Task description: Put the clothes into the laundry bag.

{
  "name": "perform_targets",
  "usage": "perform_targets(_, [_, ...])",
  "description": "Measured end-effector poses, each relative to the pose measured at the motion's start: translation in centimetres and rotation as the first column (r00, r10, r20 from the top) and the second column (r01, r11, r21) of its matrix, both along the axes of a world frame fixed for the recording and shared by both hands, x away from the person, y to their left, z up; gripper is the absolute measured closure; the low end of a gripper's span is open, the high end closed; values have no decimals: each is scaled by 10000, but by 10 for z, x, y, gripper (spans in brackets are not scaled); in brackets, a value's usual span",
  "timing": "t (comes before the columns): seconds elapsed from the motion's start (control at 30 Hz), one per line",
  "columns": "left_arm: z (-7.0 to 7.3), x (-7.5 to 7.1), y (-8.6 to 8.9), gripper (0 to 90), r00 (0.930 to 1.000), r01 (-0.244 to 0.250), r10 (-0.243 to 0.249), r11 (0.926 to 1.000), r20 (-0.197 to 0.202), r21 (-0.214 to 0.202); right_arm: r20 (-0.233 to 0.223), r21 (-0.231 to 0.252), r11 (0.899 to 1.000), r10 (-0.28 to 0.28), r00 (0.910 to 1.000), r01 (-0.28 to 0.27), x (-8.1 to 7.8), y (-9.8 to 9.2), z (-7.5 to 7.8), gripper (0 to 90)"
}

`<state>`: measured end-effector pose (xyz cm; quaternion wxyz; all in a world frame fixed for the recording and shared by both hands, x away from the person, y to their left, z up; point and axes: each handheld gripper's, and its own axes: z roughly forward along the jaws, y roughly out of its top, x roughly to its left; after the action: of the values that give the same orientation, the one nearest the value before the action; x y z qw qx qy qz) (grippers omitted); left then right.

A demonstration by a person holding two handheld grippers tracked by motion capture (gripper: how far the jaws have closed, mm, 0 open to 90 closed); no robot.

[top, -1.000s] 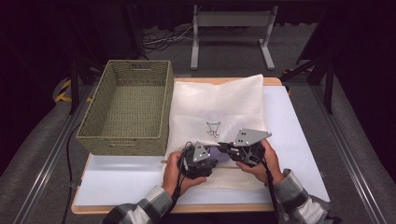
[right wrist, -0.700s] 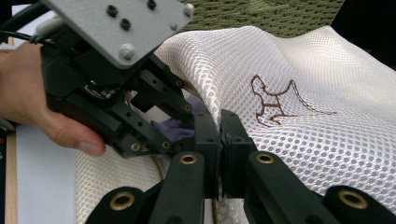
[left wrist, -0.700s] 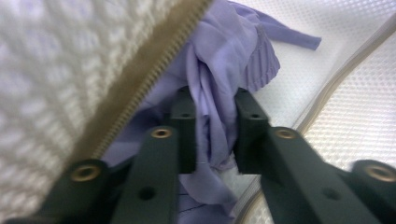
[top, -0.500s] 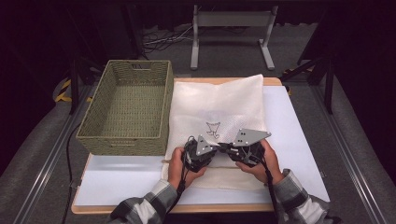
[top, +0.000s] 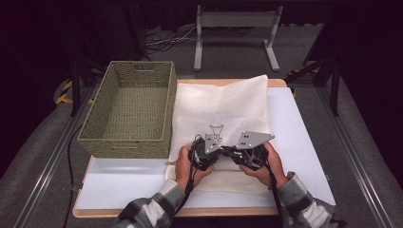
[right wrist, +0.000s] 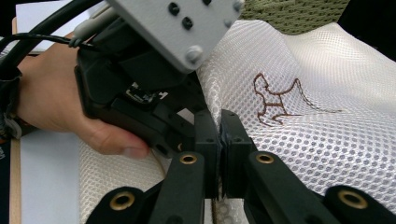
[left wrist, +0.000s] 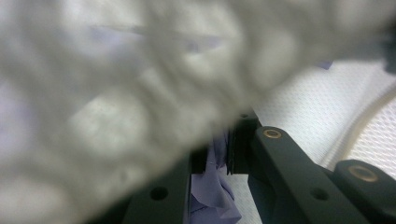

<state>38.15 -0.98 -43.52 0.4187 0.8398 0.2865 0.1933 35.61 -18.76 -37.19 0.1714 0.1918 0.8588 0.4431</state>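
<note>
A white mesh bag (top: 223,104) with a brown stitched figure (top: 216,130) lies flat on the table. Both grippers meet at its near edge. My left gripper (top: 214,153) has just been closing, and its jaws (left wrist: 219,156) now pinch a purple cloth (left wrist: 212,186), with blurred mesh (left wrist: 116,93) draped close over the camera. My right gripper (top: 230,154) is shut on a raised fold of the mesh bag (right wrist: 327,135), which is caught between its pads (right wrist: 220,130) right beside the other gripper and the hand (right wrist: 56,102) holding it.
A green woven basket (top: 128,111) stands at the left, touching the bag's left side. The white board (top: 304,142) under the bag shows bare to the right and along the front left. A metal stand (top: 235,19) stands on the floor beyond the table.
The left gripper has tipped up and shifted slightly toward the right gripper, and its jaws have closed on the purple cloth, which shows less from above. The right gripper has not moved.
</note>
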Motion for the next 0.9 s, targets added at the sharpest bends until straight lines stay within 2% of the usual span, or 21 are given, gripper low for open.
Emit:
perform_targets(0.23, [3, 1, 0, 822, 9996, -231, 234, 9996, 186, -161, 68, -91, 10000, -10, 10000, 11, -2, 2, -1, 879])
perform_targets(0.37, [6, 4, -1, 817, 9999, -156, 158, 9983, 35, -570, 108, -154, 9999, -69, 9999, 71, -1, 0, -1, 879])
perform_targets(0.43, [6, 4, -2, 807, 9998, 190, -197, 9964, -69, -823, 162, -143, 9998, -123, 9998, 125, 0, -1, 0, 879])
perform_targets(0.53, [7, 2, -1, 767, 9991, 412, -419, 9952, -60, -892, 190, -121, 9997, -193, 9996, 195, 0, -3, 0, 879])
perform_targets(0.6, [8, -2, 0, 736, 9960, 878, -891, 9928, -115, -817, 195, -80, 9997, -212, 9996, 214, 1, -4, 0, 879])
perform_targets(0.7, [10, -6, 3, 693, 9911, 1306, -1321, 9892, -187, -664, 215, -41, 9997, -248, 9995, 249, 0, -5, 1, 879])
perform_targets(0.9, [13, -17, 15, 581, 9815, 1840, -1865, 9813, -432, -557, 227, -7, 9998, -220, 9995, 220, 0, -5, 3, 879])
